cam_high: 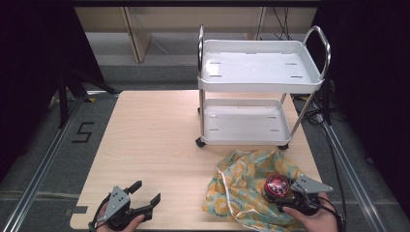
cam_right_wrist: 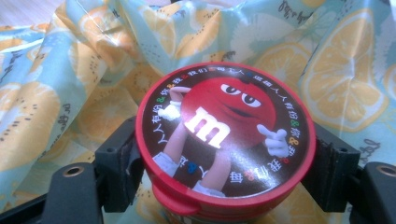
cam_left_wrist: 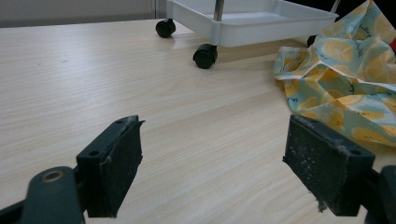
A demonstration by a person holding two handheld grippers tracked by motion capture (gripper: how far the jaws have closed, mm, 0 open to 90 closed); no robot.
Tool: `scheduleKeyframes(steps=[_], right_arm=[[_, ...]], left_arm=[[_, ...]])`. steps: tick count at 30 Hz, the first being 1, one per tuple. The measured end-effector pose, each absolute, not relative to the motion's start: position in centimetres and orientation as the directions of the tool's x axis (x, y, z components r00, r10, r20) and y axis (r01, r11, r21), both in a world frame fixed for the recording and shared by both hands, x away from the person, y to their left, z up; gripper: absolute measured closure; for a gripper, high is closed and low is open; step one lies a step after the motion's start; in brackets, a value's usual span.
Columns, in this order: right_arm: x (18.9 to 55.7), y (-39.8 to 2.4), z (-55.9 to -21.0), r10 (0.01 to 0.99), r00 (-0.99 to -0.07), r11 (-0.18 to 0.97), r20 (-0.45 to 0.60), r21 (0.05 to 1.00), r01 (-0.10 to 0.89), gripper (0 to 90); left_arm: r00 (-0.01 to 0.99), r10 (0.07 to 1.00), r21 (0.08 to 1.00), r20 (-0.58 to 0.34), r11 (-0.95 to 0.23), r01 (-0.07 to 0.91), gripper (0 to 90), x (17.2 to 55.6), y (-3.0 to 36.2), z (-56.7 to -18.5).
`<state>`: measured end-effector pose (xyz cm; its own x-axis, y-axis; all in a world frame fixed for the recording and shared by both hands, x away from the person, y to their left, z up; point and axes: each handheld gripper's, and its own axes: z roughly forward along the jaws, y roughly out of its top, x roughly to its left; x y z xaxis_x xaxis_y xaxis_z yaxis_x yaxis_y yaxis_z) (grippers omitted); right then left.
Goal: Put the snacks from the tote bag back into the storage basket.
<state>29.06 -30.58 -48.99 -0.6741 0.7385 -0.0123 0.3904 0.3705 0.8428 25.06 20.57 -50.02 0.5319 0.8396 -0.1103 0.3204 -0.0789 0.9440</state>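
Observation:
A round candy tub (cam_high: 277,186) (cam_right_wrist: 224,140) with a red lid and a cartoon print sits upright between the jaws of my right gripper (cam_high: 283,197) (cam_right_wrist: 224,163), which is shut on its sides. It is over a crumpled cloth bag (cam_high: 241,183) (cam_right_wrist: 70,84) printed with orange slices, at the table's front right. My left gripper (cam_high: 145,193) (cam_left_wrist: 212,163) rests open near the front left edge, its black pads (cam_left_wrist: 116,163) wide apart over bare wood with nothing between them.
A white two-shelf trolley (cam_high: 261,84) (cam_left_wrist: 247,23) on black casters stands at the back right of the light wooden table (cam_high: 154,140), both shelves bare. The cloth bag (cam_left_wrist: 345,79) lies to the right of my left gripper.

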Motion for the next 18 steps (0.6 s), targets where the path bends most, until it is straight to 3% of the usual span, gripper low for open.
scheduleKeyframes(steps=[13,18], right_arm=[[29.18,-30.44,-48.23,0.738,-0.674,0.372,-0.037,0.856,0.36,26.4],[28.87,-30.05,-47.96,0.757,-0.654,0.344,0.004,0.848,0.403,26.4]], left_arm=[[0.526,0.843,0.943,-0.109,-0.079,0.322,18.4,25.01,20.66,-49.95],[0.525,0.844,0.944,-0.11,-0.077,0.321,18.4,25.0,20.65,-49.94]])
